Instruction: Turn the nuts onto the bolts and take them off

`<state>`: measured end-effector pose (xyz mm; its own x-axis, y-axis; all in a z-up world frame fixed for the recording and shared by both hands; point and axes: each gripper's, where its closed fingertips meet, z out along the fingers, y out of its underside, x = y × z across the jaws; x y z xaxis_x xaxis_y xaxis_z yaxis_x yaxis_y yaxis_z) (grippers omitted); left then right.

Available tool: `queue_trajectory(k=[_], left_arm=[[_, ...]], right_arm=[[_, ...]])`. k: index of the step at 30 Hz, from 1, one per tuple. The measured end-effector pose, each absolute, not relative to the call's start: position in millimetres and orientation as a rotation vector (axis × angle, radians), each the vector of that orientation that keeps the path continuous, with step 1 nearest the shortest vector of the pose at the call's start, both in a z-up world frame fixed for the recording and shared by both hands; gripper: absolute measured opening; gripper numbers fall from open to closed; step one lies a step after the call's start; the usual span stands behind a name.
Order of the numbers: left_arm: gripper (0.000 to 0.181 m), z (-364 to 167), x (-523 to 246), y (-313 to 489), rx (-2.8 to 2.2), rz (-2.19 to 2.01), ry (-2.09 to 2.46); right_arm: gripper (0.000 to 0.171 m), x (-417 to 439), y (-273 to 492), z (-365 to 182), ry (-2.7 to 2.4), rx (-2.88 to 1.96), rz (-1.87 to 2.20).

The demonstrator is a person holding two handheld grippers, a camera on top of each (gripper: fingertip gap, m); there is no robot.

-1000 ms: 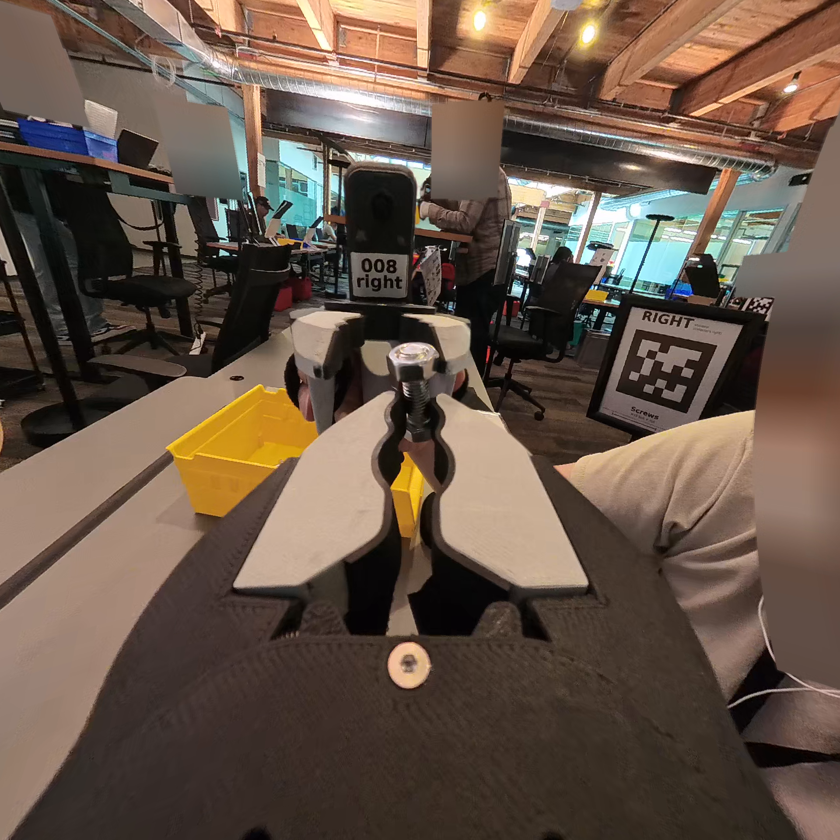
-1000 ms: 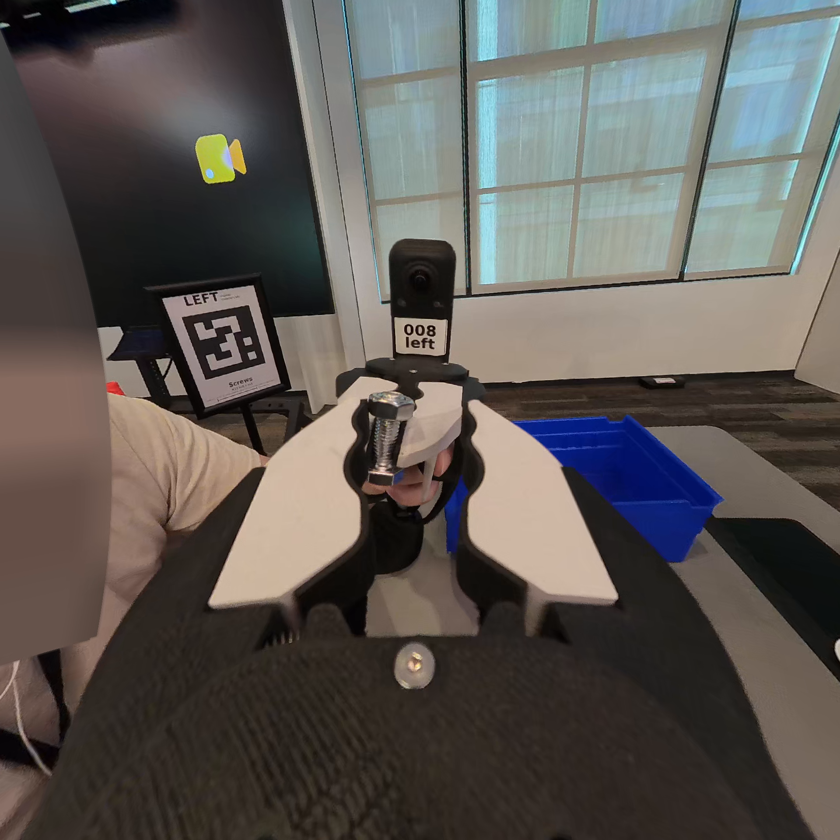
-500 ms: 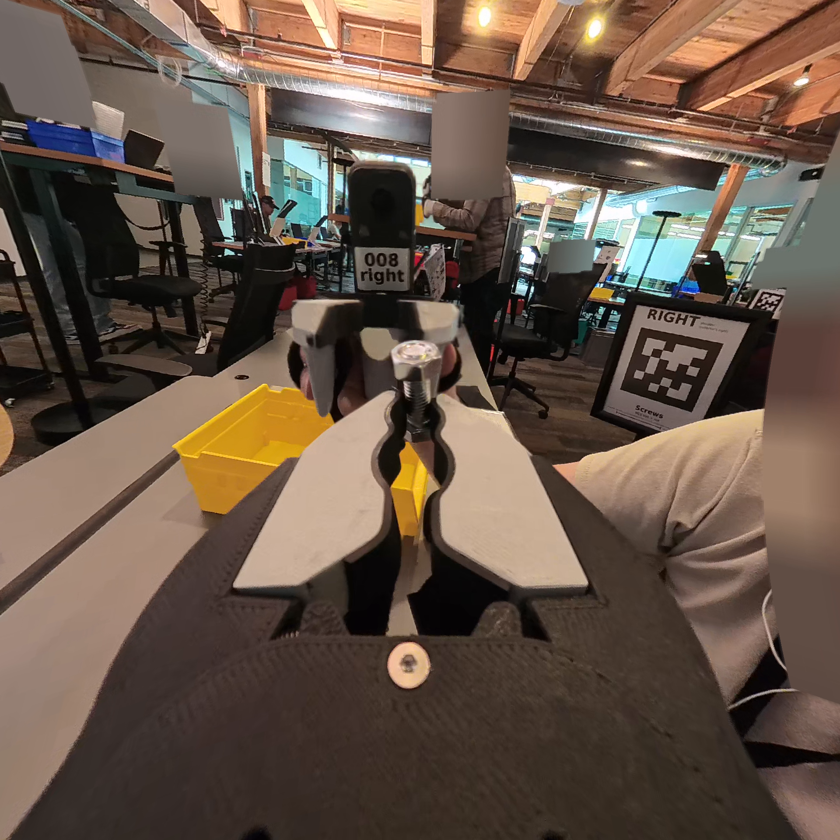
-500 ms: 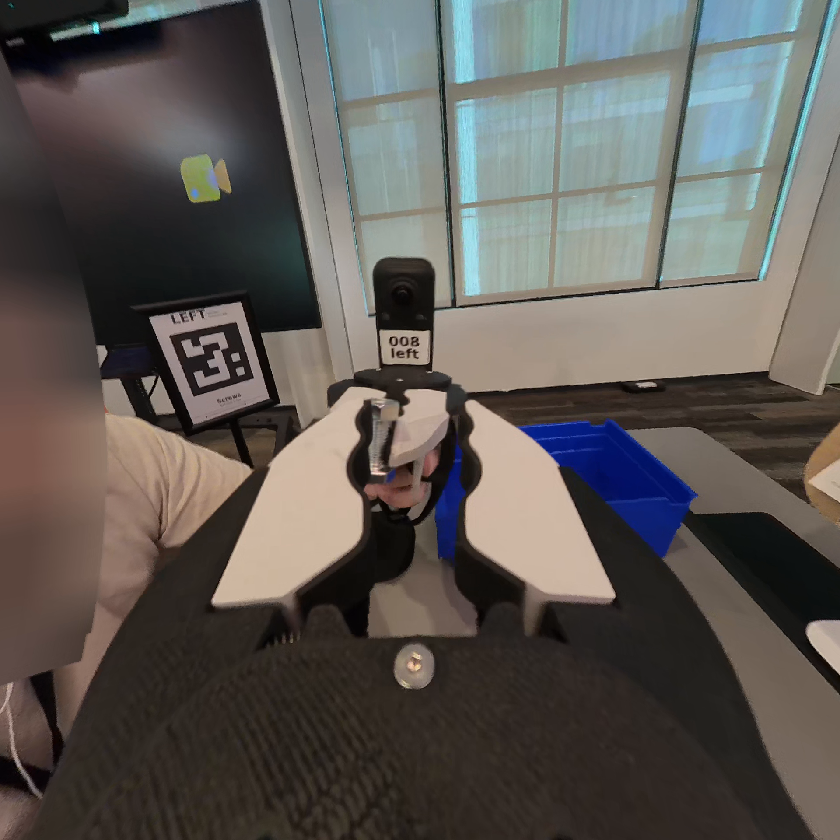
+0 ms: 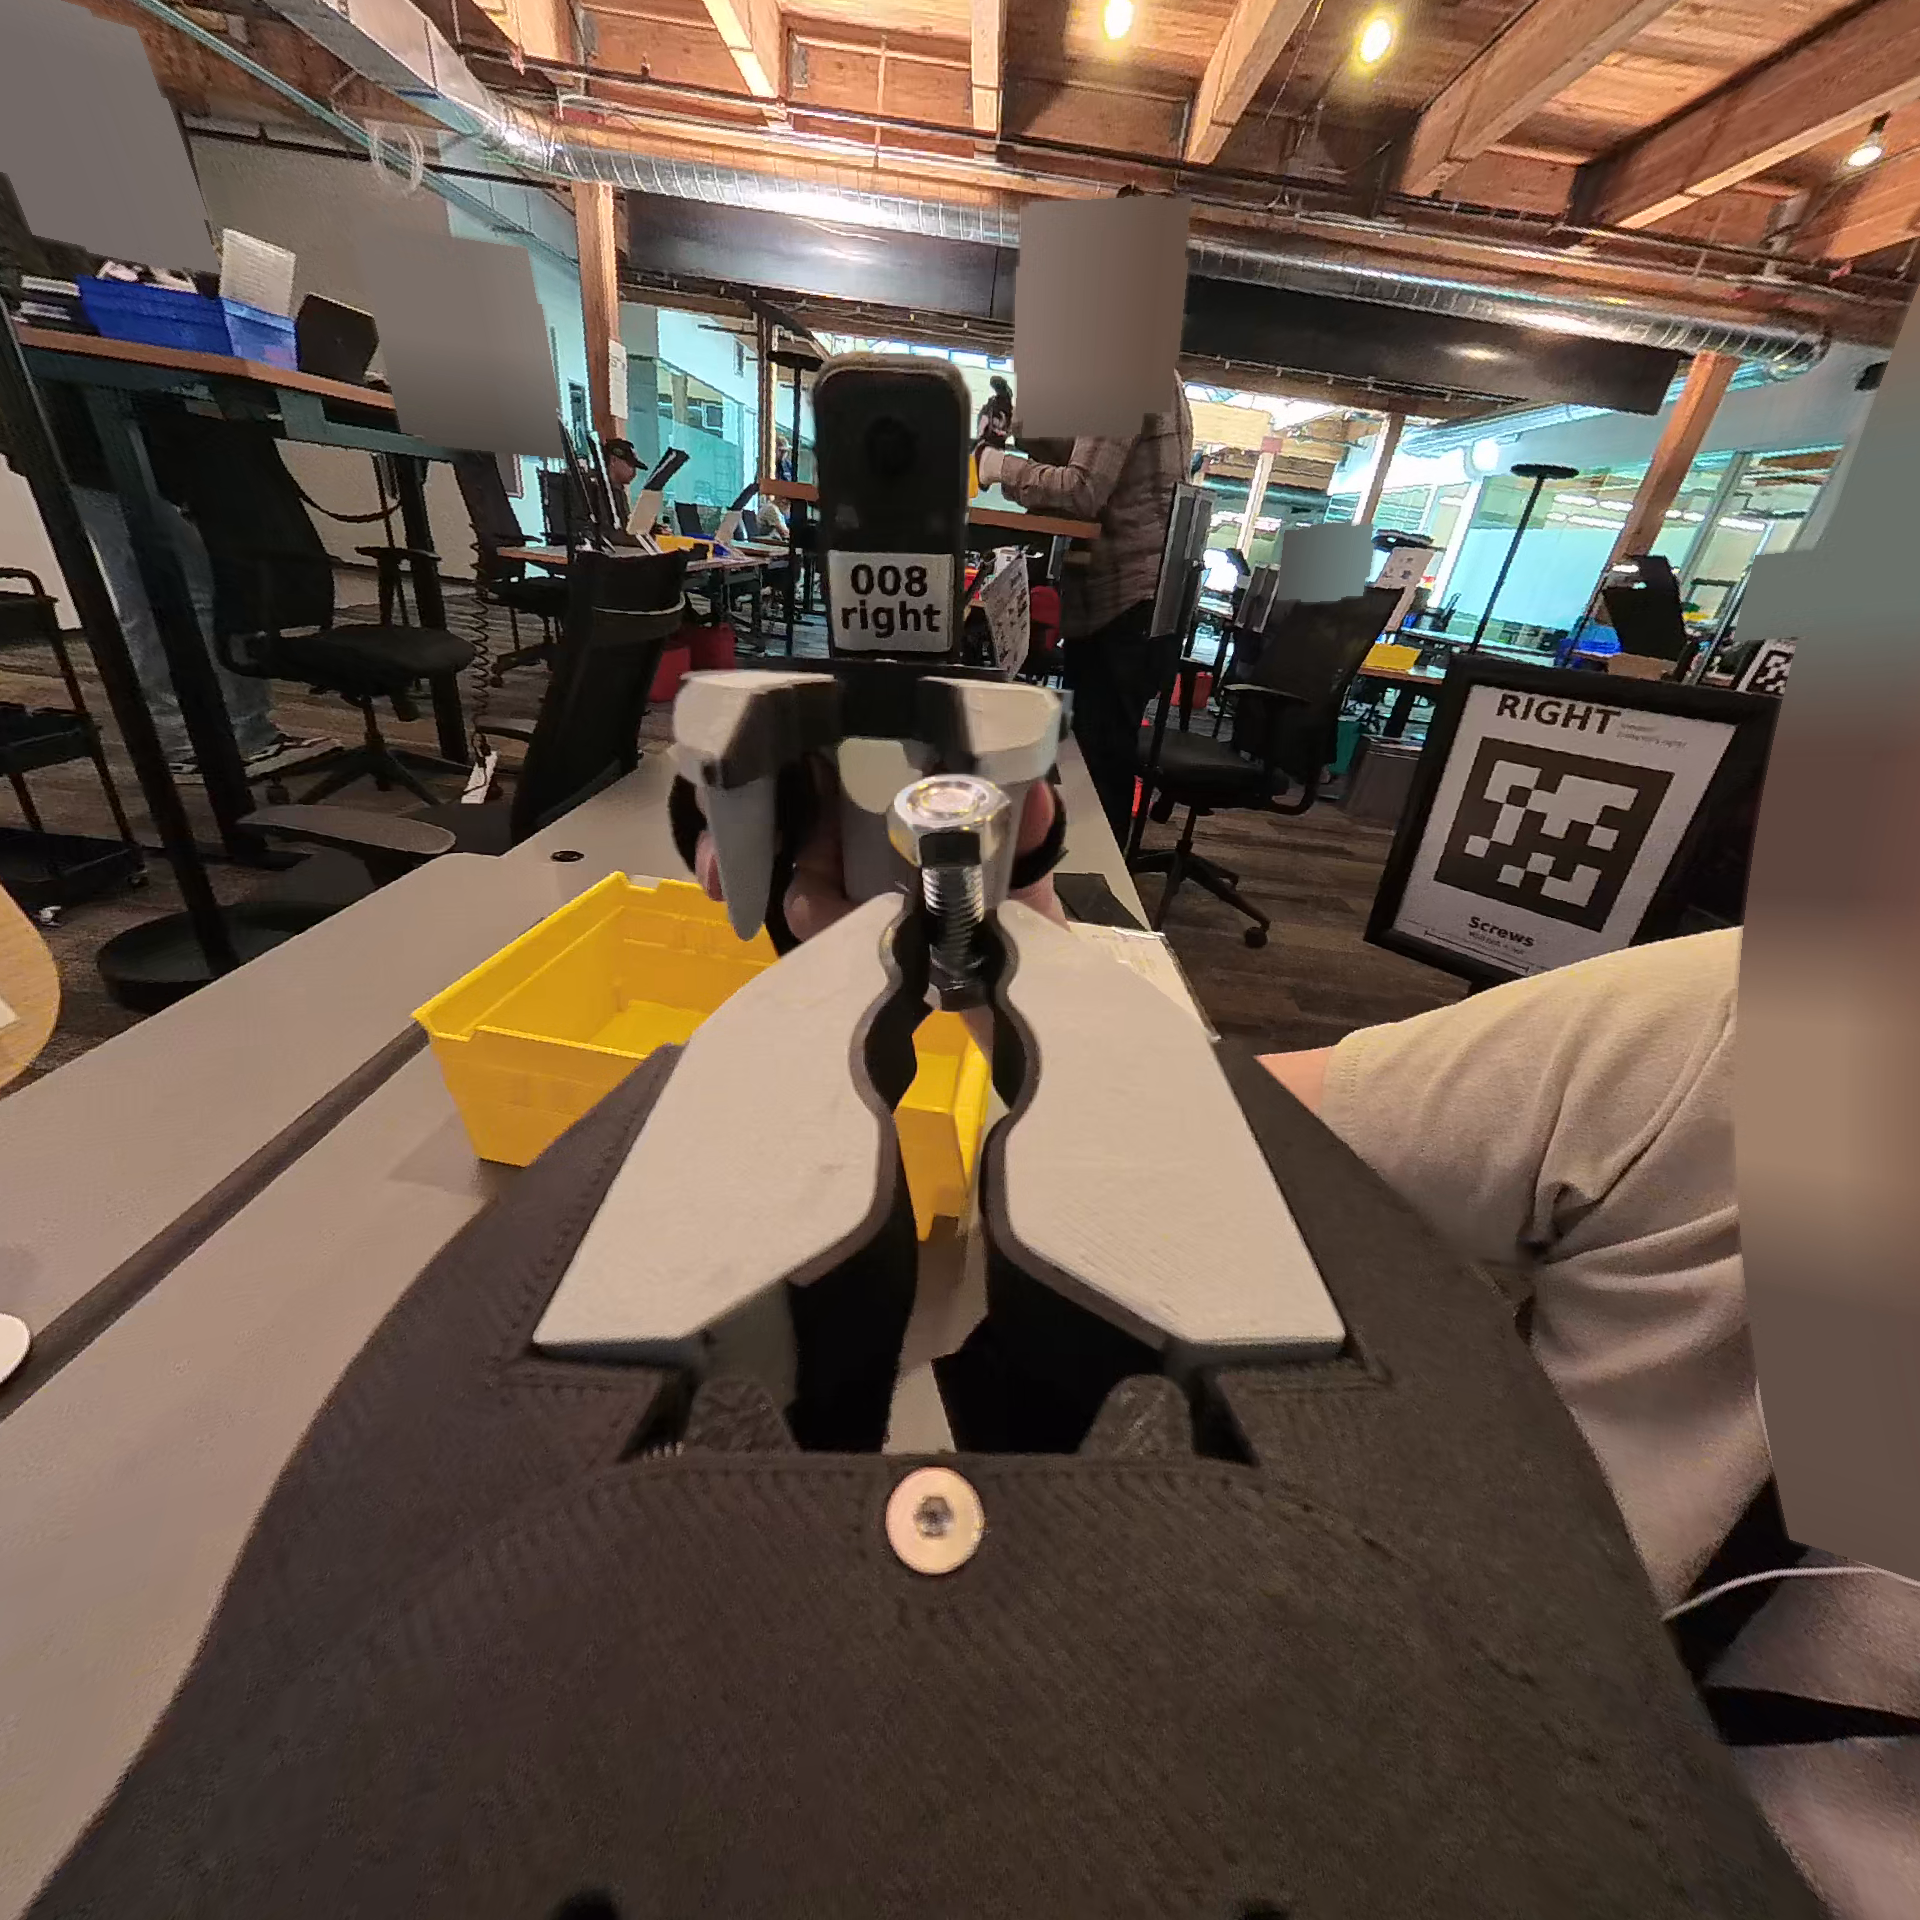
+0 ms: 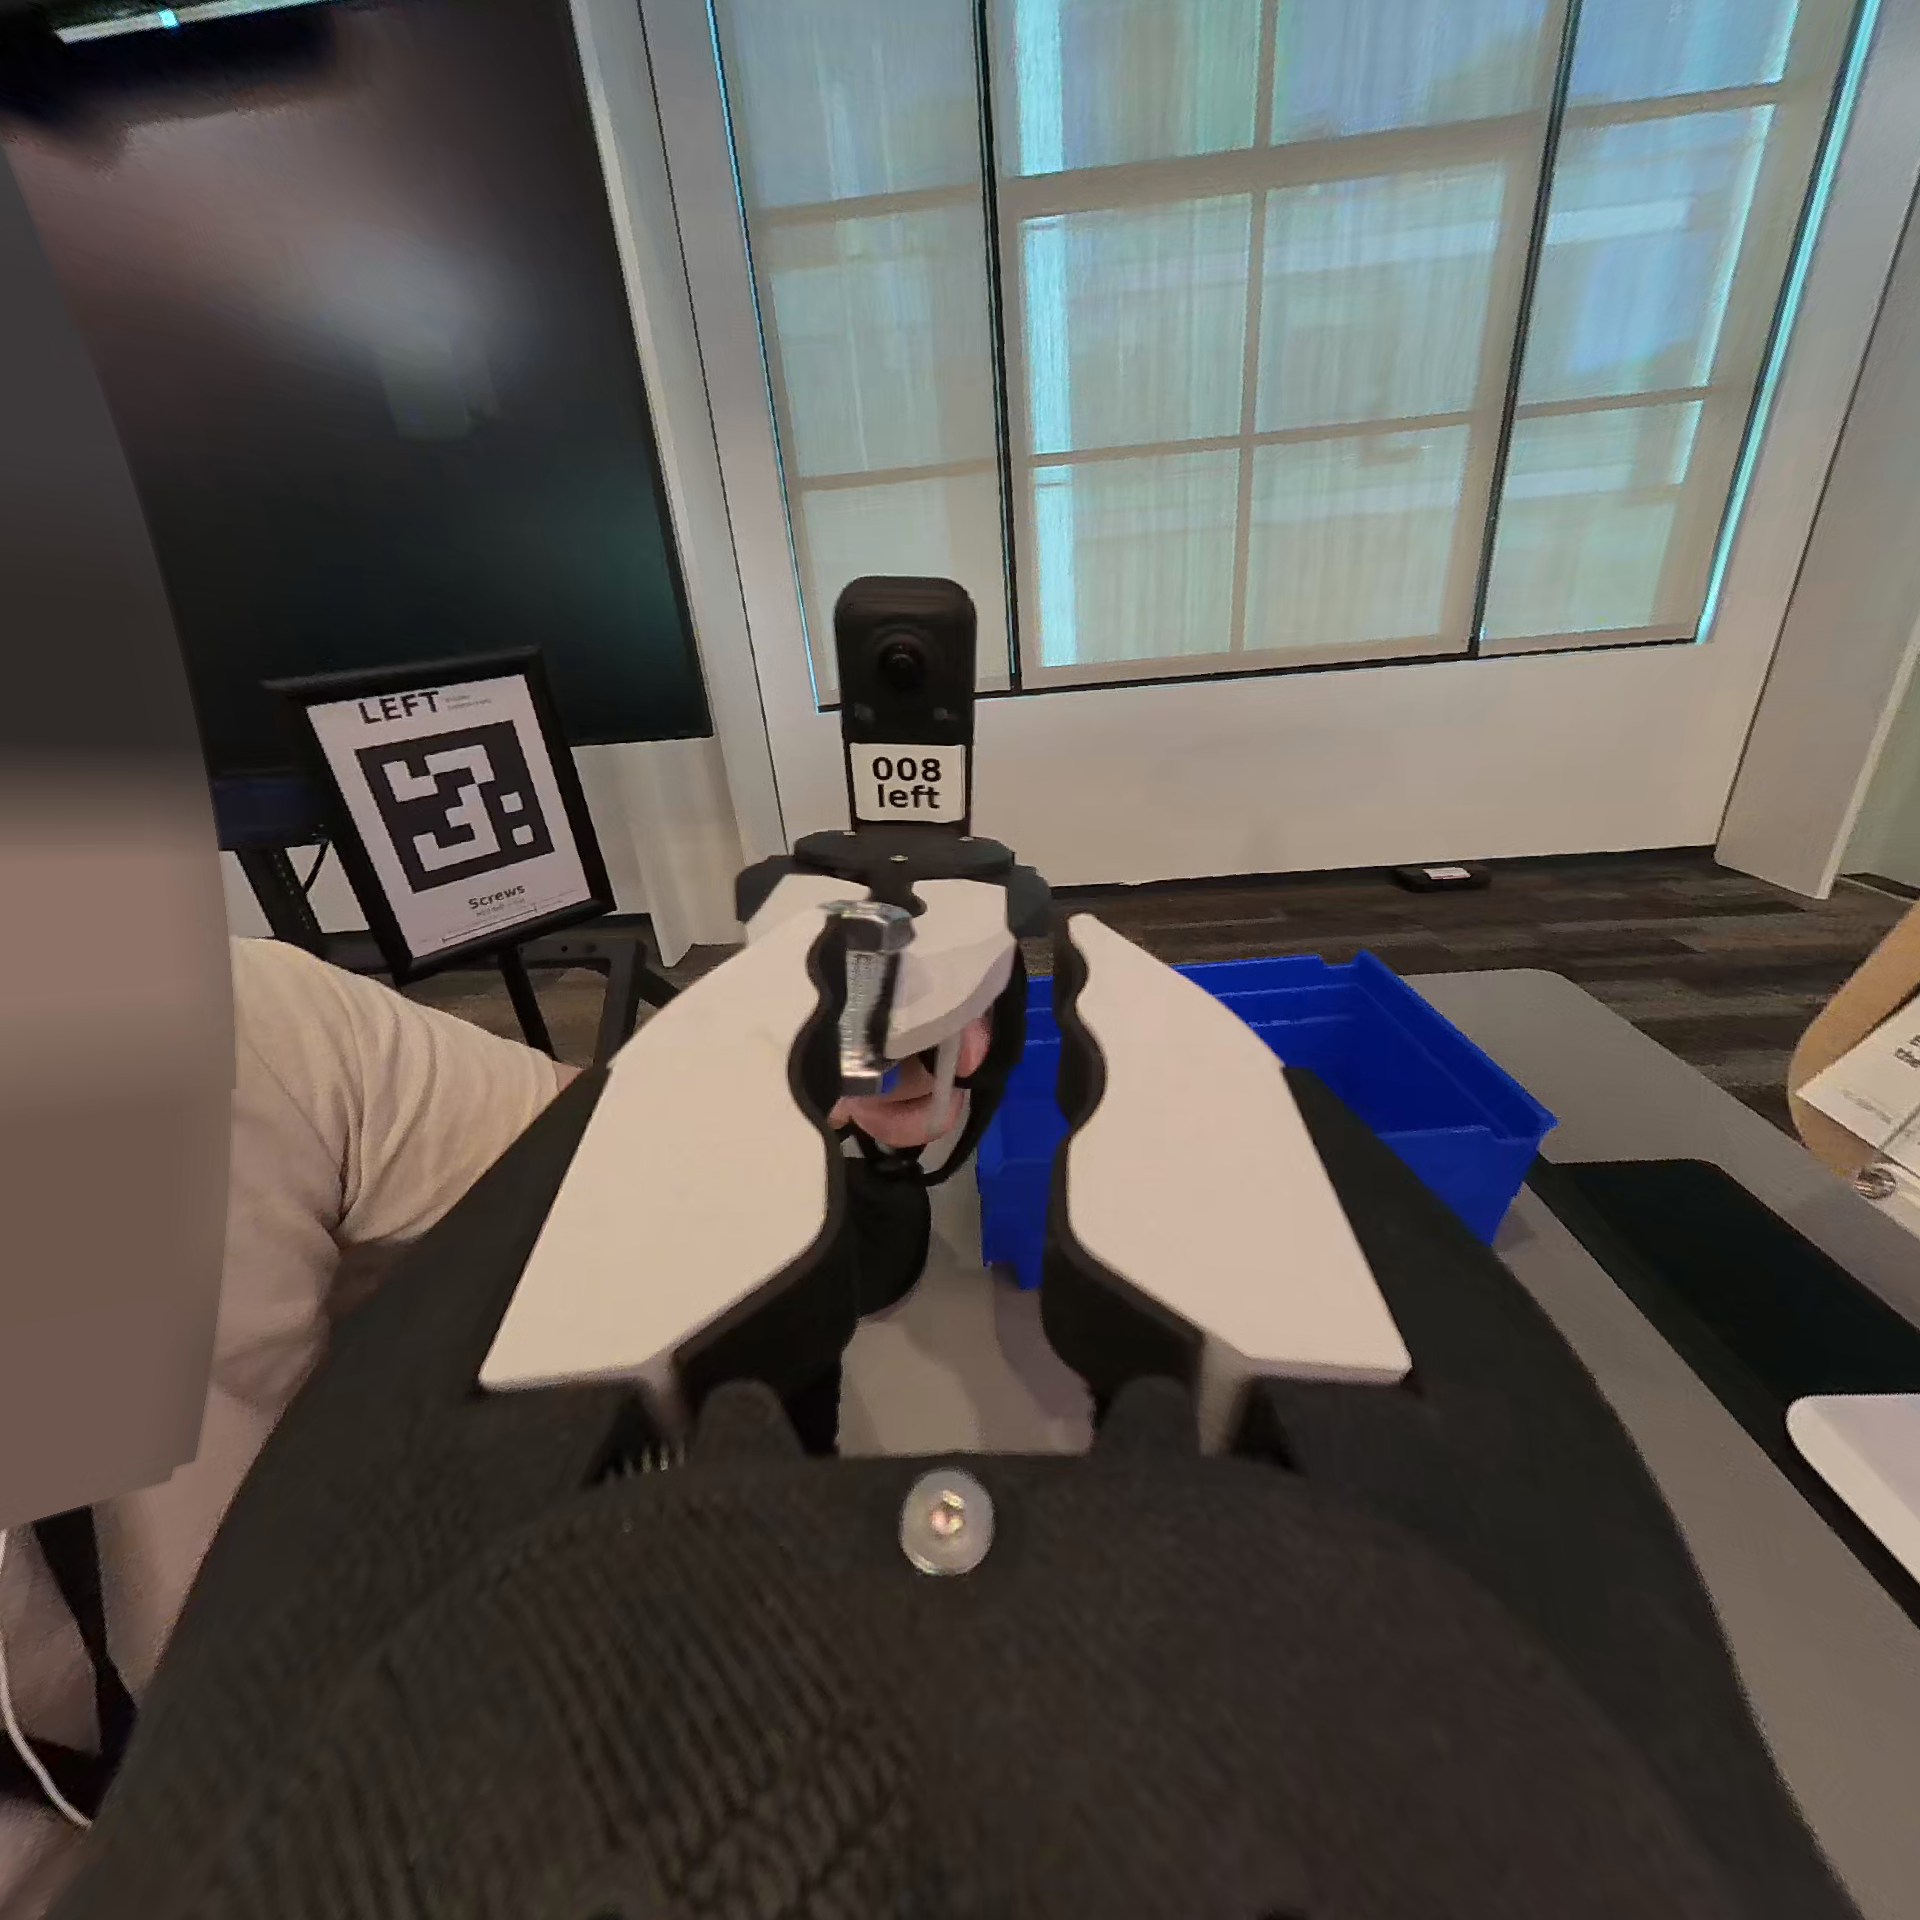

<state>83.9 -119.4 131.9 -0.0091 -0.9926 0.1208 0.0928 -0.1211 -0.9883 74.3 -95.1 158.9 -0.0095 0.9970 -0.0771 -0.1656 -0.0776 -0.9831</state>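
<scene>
A silver hex-head bolt (image 5: 951,868) stands upright, head up. My left gripper (image 5: 951,940) is shut on its lower threaded end, where a darker, wider piece, perhaps a nut, sits between the fingertips. My right gripper (image 5: 878,790) faces it from the far side, open, with a finger on each side of the bolt's head. In the right wrist view the bolt (image 6: 862,997) stands just inside the left finger of my open right gripper (image 6: 940,935), and the left gripper (image 6: 935,966) is behind it.
A yellow bin (image 5: 561,1029) sits on the grey table (image 5: 208,1195) below the left gripper. A blue bin (image 6: 1403,1060) and a black mat (image 6: 1714,1247) lie at the right. The person's cream sleeve (image 5: 1558,1143) is close by. Framed marker signs (image 5: 1569,821) stand beyond the table. Less than 4 cm separates the two grippers' tips.
The right gripper has rolled level and shifted slightly, staying open around the bolt's head. The left gripper keeps its hold on the bolt.
</scene>
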Motion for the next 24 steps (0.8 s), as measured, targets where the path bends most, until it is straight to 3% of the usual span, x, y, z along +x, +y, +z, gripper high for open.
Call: queue_trajectory(k=[24], left_arm=[[0.009,130.8,85.5,-122.3,-1.224,-1.297,1.108]], right_arm=[[0.037,79.4,-92.4,161.0,-1.034,-1.142,1.357]])
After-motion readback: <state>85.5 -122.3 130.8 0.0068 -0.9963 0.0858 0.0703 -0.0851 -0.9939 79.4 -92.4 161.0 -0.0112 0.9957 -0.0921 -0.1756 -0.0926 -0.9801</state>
